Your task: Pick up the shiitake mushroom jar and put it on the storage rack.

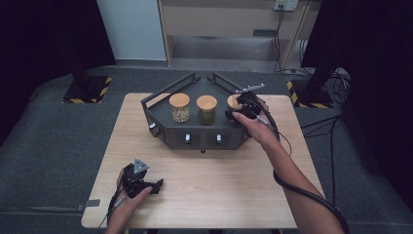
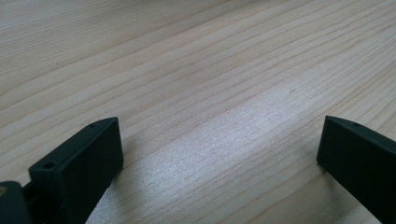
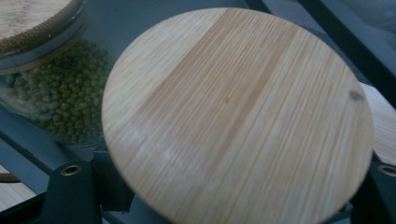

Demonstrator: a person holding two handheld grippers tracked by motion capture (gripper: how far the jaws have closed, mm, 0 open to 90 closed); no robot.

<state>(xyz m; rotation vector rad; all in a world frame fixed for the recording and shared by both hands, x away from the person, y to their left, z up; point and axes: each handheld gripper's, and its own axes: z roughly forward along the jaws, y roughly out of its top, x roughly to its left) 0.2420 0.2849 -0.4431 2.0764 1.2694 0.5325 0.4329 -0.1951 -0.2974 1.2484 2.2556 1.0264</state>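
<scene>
**Gripping the right-hand jar on the rack**

Holding the right-hand jar (image 1: 234, 104) by its sides just under the bamboo lid (image 3: 238, 114), the right tool (image 1: 242, 110) has its jaws drawn in as far as they go, one on each flank of the jar, so it appears clamped rather than merely framing it. That jar stands at the right end of the dark rack (image 1: 195, 134), with the jar of green beans (image 1: 206, 110) just beside it toward the middle and the jar of pale beans (image 1: 179, 107) at the rack's left end. The rack itself sits on the far half of the wooden surface (image 1: 234, 195).

Well apart from the rack, at the near left of the surface, the left tool (image 2: 219, 154) rests with its jaws spread wide and nothing between them.

Risks, as I judge them: the grip sits high on the jar, close to the lid, so a lift could pull the lid free and leave the glass behind, or let a heavy jar slide down. Tilting on the way out could knock the green-bean jar or catch the rack's raised rail (image 1: 234, 84).
</scene>
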